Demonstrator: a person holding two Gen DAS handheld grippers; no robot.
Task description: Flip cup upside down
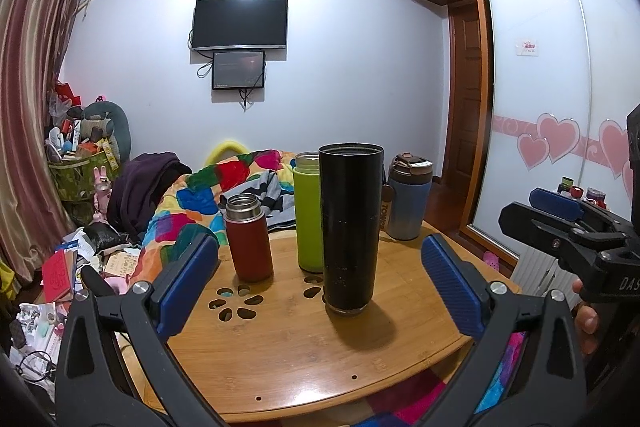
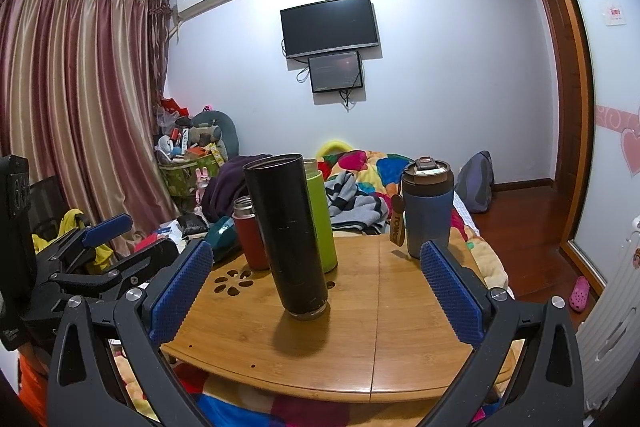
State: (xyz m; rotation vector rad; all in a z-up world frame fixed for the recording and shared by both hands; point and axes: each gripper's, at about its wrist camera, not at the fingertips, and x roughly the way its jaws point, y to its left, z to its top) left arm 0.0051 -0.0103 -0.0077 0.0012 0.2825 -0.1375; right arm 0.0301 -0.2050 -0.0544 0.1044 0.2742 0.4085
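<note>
A tall black cup [image 1: 350, 227] stands on the round wooden table [image 1: 304, 355]; it also shows in the right wrist view [image 2: 290, 235], where its top looks like a flat closed end. My left gripper [image 1: 320, 283] is open and empty, its blue pads wide on either side of the cup, nearer than it. My right gripper [image 2: 316, 291] is open and empty too, framing the same cup from the near side. The right gripper shows at the right edge of the left wrist view [image 1: 560, 211].
Behind the black cup stand a red flask [image 1: 248, 239], a green bottle [image 1: 308, 211] and a blue lidded tumbler [image 1: 408, 199]. A flower-shaped cutout [image 1: 236, 301] is in the table. A bed with a colourful quilt [image 1: 200, 203] lies behind; clutter fills the left.
</note>
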